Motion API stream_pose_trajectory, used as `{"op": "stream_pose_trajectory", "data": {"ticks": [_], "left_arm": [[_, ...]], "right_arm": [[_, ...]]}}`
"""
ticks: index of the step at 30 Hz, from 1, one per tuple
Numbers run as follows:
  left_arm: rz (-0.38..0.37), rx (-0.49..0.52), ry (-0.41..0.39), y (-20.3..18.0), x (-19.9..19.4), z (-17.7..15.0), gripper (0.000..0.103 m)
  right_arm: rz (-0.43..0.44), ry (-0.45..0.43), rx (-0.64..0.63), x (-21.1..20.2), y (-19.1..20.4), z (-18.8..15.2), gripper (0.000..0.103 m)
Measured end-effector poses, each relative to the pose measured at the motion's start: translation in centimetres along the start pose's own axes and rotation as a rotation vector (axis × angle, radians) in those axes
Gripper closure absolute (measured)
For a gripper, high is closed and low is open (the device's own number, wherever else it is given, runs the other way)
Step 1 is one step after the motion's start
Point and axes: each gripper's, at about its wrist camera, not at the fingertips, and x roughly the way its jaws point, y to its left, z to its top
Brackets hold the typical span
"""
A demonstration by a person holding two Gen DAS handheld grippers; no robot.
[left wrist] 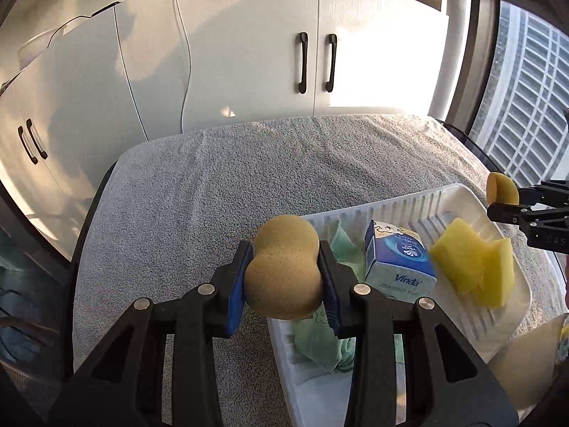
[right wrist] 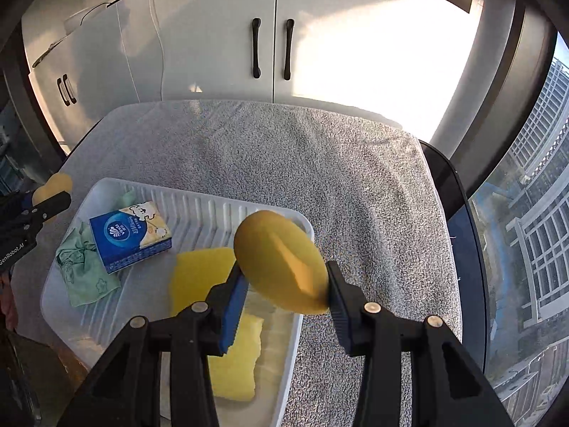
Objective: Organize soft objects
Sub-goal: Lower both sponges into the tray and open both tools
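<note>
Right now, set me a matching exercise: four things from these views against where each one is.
Things:
1. tan sponge
2. tissue pack
3. green cloth
4. round yellow sponge

Places:
A. lying in the white tray, crumpled at its end
B. squeezed in the left gripper
C. held in the right gripper
D. resting partly on the cloth

Pairs: 1-B, 2-D, 3-A, 4-C

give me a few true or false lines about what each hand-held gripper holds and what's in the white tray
1. The left hand-held gripper squeezes a tan peanut-shaped sponge. True.
2. The right hand-held gripper is empty. False: it grips a round yellow sponge.
3. The blue Vinda tissue pack lies inside the white ribbed plastic tray. True.
4. The pale green cloth lies on the grey towel outside the tray. False: it is in the tray, beside the tissue pack.
5. Flat yellow rectangular sponges rest in the tray. True.
</note>
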Motion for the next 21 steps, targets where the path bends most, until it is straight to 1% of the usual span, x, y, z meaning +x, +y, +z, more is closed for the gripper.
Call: {"op": "stream_pose_trajectory", "data": {"ticks": [2,4,8,16,19,21], "left_arm": [[-0.029,0.007,0.025,-0.3,1.0,0.6,0.069],[-0.032,0.007,0.039,-0.6,1.8,1.1,0.069],[-0.044,0.021,0.07,-1.5,3.0,1.2,0.069],[-0.044,0.092,0.095,-3.3,4.0,0.0,0.069],[-0.046,0.094,0.102,-3.4,4.2,-0.4,0.069],[-0.048,0.089,0.105,-3.3,4.3,-0.4,0.069]], "right_arm": [[0.017,0.026,-0.014,1.2,0.5,0.7,0.057],[0.01,0.054,-0.016,2.5,0.8,1.4,0.057],[0.031,0.106,0.004,4.3,0.7,1.8,0.057],[0.052,0.121,0.014,4.9,0.8,1.4,0.057],[0.041,0.119,-0.011,4.4,1.3,1.3,0.057],[0.052,0.123,-0.033,4.3,1.8,1.1,0.056]]}}
